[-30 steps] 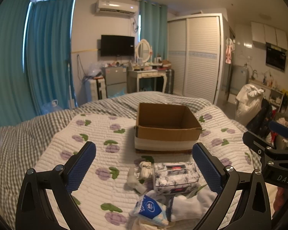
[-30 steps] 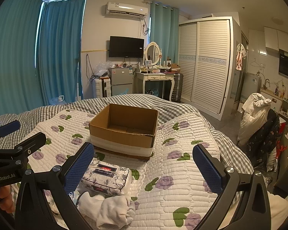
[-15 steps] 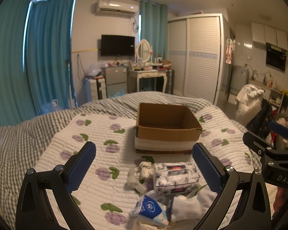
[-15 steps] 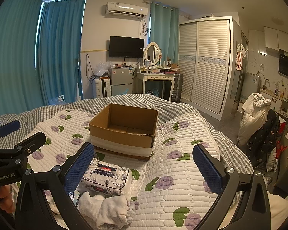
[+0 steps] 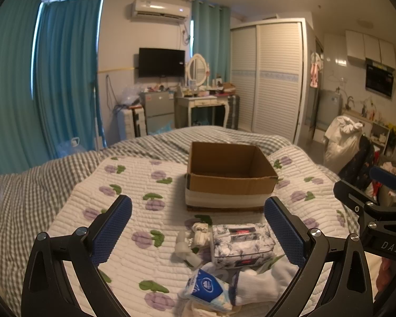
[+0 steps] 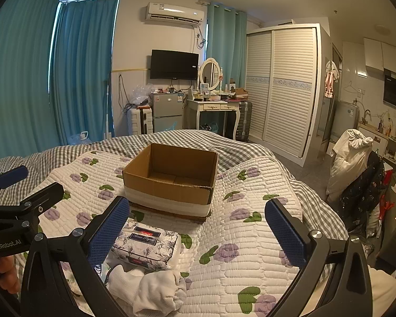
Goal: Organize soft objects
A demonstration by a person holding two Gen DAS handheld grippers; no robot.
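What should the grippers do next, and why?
Probably lower the left gripper onto the floral tissue pack and close on it. Both grippers hang open and hold nothing, the box looks empty, and the pack lies nearest between the left gripper's fingers, just in front of the box.

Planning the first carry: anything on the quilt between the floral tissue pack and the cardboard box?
Bare quilt only. In the right wrist view, nothing lies between the floral tissue pack and the cardboard box. The left wrist view shows the same gap.
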